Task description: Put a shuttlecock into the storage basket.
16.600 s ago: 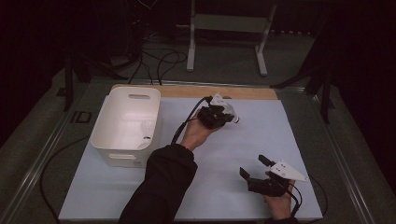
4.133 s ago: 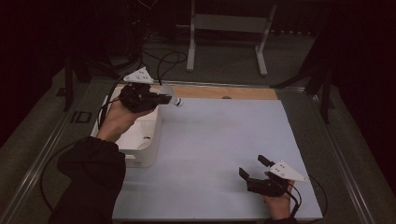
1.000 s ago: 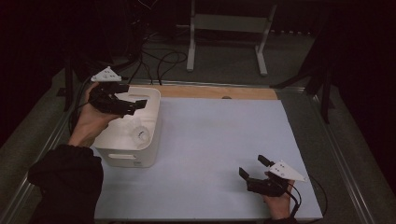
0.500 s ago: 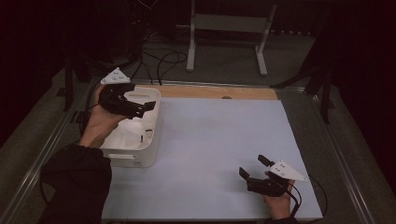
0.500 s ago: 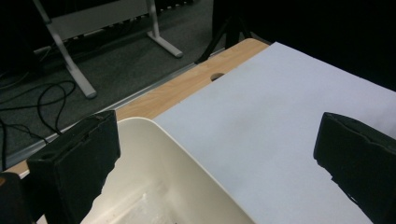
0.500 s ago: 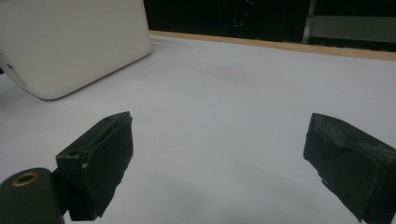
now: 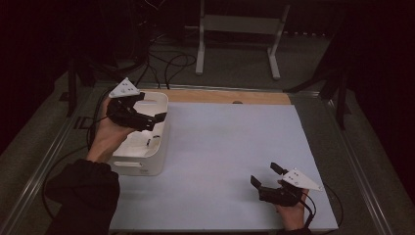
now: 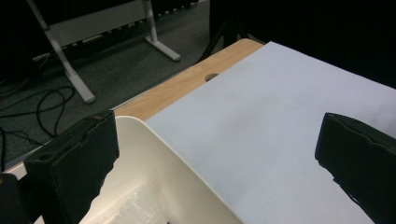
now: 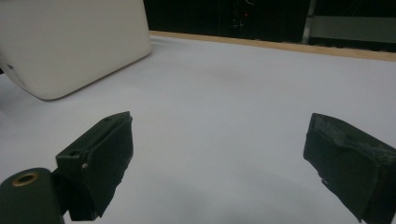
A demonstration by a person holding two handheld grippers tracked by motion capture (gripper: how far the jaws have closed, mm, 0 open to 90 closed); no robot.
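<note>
Two hand-held grippers open, left hand-held gripper (image 7: 155,119) over white bin (image 7: 161,105), no legible writing

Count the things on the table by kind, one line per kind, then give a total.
White bins: 1
Small items inside the bin: 1, too small to identify
Handheld grippers: 2, left gripper above the bin, right gripper low over the white mat
White mats: 1
Total: 5

The bin (image 7: 142,142) — white plastic, rectangular with rounded corners, open-topped — stands upright at the table's left edge, partly on the pale sheet. Inside, a small object (image 7: 149,142) lies on its floor — too small to identify.
</note>
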